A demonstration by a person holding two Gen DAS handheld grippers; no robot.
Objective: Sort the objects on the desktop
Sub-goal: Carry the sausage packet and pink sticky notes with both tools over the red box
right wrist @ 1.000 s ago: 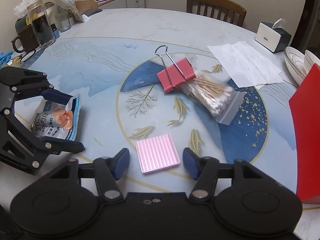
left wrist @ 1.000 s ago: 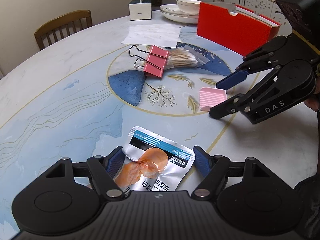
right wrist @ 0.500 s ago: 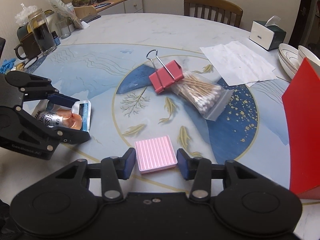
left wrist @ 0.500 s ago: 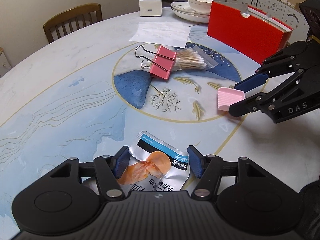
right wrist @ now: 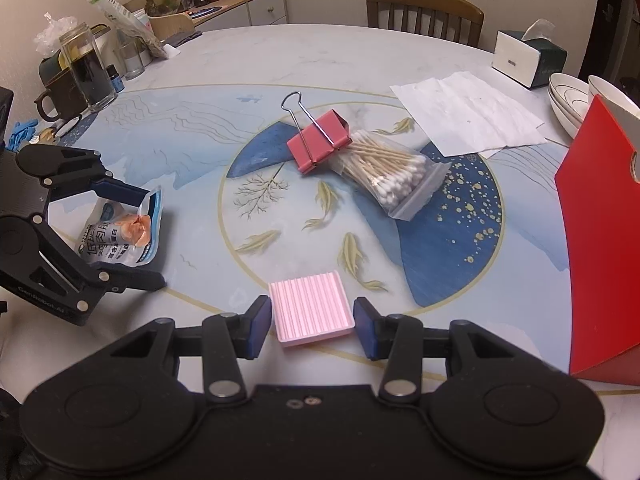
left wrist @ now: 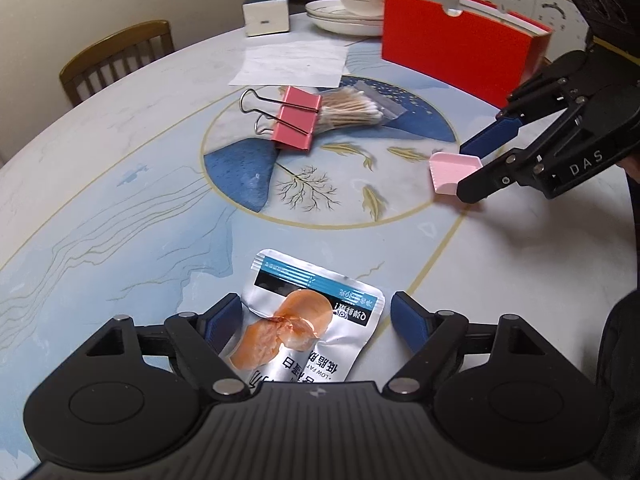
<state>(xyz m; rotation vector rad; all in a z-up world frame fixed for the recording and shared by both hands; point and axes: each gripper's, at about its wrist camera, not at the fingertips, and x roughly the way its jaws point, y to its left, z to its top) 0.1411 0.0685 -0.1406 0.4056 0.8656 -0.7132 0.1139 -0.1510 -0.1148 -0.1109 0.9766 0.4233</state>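
Two grippers hover low over the table (left wrist: 120,184). Left gripper (left wrist: 316,318) at 6 o'clock: its fingers have just been opening, standing wide around the snack pouch (left wrist: 308,328), whose lower end is hidden behind the body. Right gripper (right wrist: 312,320) fingers are closed on the pink ridged tray (right wrist: 310,306). At 12 o'clock, the binder clip (right wrist: 318,142) overlaps the cotton swab bag (right wrist: 390,172).
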